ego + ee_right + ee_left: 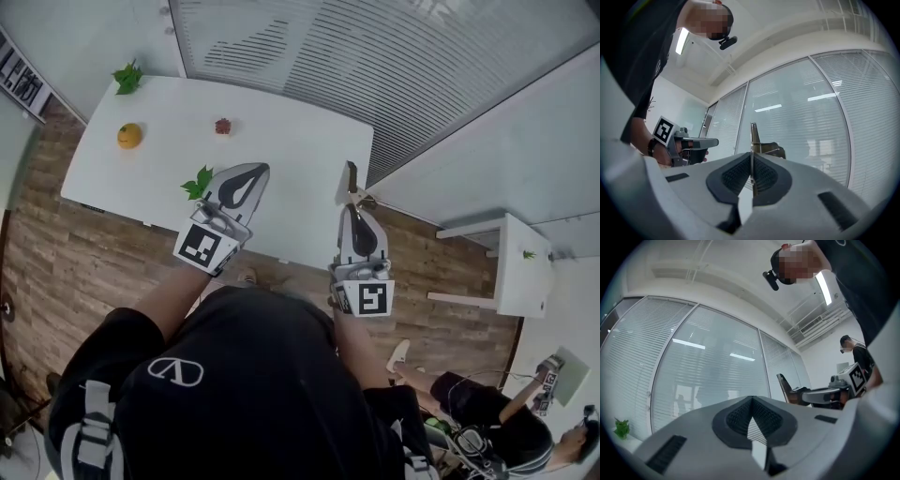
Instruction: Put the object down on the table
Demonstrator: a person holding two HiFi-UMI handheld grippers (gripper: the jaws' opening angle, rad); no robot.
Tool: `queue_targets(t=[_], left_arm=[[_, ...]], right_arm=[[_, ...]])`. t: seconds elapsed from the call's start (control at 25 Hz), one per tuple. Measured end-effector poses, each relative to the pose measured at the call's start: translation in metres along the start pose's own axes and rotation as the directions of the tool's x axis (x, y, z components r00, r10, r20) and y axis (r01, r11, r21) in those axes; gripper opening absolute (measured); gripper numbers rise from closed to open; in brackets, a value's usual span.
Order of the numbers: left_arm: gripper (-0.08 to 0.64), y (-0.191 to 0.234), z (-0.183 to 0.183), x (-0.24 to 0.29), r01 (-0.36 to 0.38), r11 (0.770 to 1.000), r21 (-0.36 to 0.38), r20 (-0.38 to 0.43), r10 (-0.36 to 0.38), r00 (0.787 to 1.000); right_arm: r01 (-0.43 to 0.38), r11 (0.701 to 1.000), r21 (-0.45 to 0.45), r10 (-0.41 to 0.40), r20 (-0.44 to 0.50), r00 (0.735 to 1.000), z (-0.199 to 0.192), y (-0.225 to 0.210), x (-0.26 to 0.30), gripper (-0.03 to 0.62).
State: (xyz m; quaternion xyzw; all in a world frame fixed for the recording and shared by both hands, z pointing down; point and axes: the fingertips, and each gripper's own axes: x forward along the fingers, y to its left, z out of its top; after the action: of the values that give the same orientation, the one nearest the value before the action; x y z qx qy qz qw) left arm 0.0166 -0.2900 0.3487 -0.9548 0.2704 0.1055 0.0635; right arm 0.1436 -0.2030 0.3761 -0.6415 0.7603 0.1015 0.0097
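Observation:
My right gripper [352,210] is shut on a thin, flat dark-brown object [349,180] that sticks out past its tips above the near right part of the white table [291,141]. In the right gripper view the object [753,136] shows edge-on, pinched between the pads of the right gripper [751,158]. The left gripper view shows the same object [786,386] from the side. My left gripper [255,172] hovers over the table's near edge, and its jaws [752,400] meet at the tips with nothing between them.
On the table lie an orange [129,136], a small red fruit [223,126], a leafy sprig [127,77] at the far left corner and another sprig [198,183] beside my left gripper. A small white side table [520,267] stands to the right. A glass wall with blinds runs behind.

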Motion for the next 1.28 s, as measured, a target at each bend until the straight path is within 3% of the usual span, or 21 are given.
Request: queue_targets(t=[0.2,0.44,0.56,0.64,0.76,0.92,1.08,1.16,1.28], left_arm=[[0.005,0.003,0.007,0.015,-0.033,0.999,0.013,0.034,0.032,0.999],[0.005,-0.002,-0.009,0.027,-0.052,0.999,0.008,-0.029,0.052,0.998],[0.005,-0.006,-0.013,0.027,-0.059,0.998,0.009,-0.039,0.059,0.997],[0.005,-0.004,-0.017,0.025,-0.068,0.998,0.002,-0.055,0.068,0.996],[0.005,-0.001,-0.003,0.029,-0.094,0.996,0.007,0.005,0.094,0.996],[0.005,-0.006,-0.006,0.025,-0.12,0.993,0.002,-0.018,0.12,0.993],[0.005,-0.005,-0.03,0.009,-0.141,0.99,-0.016,-0.08,0.139,0.987],[0.005,-0.006,-0.037,0.001,-0.147,0.989,-0.014,-0.105,0.144,0.984],[0.005,-0.003,-0.029,-0.002,-0.164,0.986,-0.006,-0.097,0.162,0.982]], right_arm=[[-0.038,0.999,-0.002,0.038,0.012,0.999,0.001,-0.013,0.011,0.005],[-0.073,0.997,0.03,0.073,0.009,0.997,-0.005,-0.031,0.019,0.005],[-0.106,0.984,0.143,0.11,-0.023,0.994,-0.025,-0.036,0.029,0.005],[-0.112,0.956,0.27,0.131,-0.051,0.99,-0.045,-0.042,0.039,0.005],[-0.103,0.868,0.486,0.172,-0.098,0.98,-0.089,-0.051,0.054,0.005],[-0.031,0.694,0.719,0.224,-0.175,0.959,-0.155,-0.06,0.066,0.005],[0.04,0.521,0.852,0.287,-0.219,0.933,-0.213,-0.056,0.079,0.005],[0.065,0.47,0.88,0.326,-0.241,0.914,-0.237,-0.051,0.082,0.005],[0.099,0.417,0.904,0.385,-0.273,0.882,-0.27,-0.044,0.088,0.005]])
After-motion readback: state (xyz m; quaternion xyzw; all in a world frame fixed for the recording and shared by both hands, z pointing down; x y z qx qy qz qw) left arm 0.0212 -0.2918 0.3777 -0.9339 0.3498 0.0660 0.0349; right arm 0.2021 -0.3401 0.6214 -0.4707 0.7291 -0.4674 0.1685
